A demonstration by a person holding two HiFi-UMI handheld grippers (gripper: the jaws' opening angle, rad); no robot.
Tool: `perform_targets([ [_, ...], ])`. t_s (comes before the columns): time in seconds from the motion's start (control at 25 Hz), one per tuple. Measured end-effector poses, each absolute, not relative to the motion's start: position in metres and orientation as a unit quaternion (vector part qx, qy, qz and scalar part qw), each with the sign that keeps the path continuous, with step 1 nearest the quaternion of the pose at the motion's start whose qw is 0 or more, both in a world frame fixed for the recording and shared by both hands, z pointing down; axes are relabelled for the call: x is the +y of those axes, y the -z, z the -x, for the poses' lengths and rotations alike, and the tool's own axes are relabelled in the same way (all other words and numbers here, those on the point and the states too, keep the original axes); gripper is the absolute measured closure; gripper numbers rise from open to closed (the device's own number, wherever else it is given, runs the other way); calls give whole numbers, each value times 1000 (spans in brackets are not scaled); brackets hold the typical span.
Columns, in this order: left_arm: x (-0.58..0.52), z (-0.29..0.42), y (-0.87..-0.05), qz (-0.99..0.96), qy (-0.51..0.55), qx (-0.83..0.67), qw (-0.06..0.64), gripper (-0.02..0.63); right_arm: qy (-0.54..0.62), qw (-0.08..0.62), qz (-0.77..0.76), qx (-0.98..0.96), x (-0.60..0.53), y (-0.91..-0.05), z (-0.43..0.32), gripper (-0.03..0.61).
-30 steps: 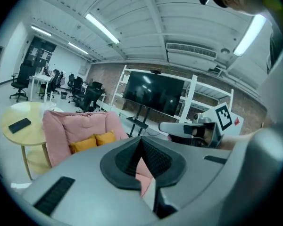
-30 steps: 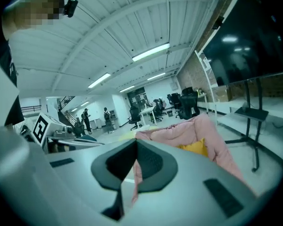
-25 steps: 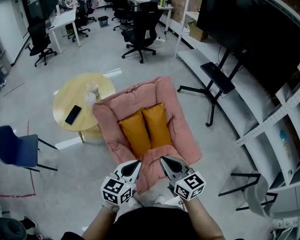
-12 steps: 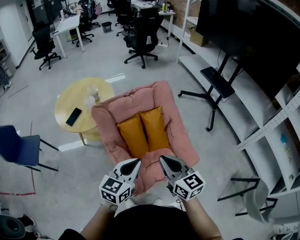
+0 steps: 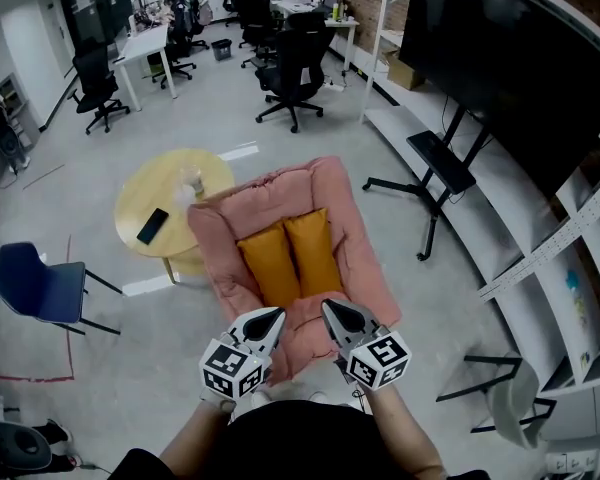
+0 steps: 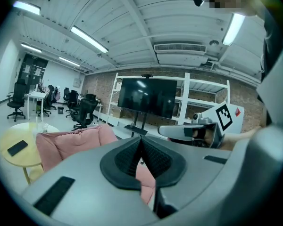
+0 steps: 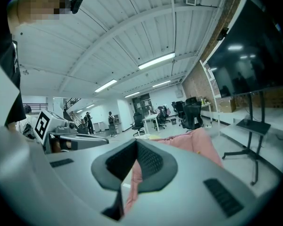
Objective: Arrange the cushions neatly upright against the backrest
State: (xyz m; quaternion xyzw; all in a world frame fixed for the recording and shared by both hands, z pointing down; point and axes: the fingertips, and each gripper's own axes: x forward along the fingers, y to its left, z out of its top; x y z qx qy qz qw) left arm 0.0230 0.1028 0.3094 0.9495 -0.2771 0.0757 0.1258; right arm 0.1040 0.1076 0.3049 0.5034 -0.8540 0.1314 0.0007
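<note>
Open floor point(image 5: 435, 298) lies beside the sofa point(image 5: 358, 258). The left gripper point(image 5: 272, 316) and right gripper point(image 5: 328, 307), both closed and empty, hover at its front edge. Two cushions point(image 5: 292, 256) sit inside.

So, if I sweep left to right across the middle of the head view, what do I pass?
Blue chair → round yellow table → pink seat, with one orange cushion and then a second orange cushion lying on it → black TV stand.
</note>
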Motion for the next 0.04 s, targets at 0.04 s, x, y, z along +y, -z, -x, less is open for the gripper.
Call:
perform_targets([
  [0.04, 103, -23, -310, -949, -78, -278, 125, 601, -132, 1, -503, -854, 107, -306, -104, 569],
])
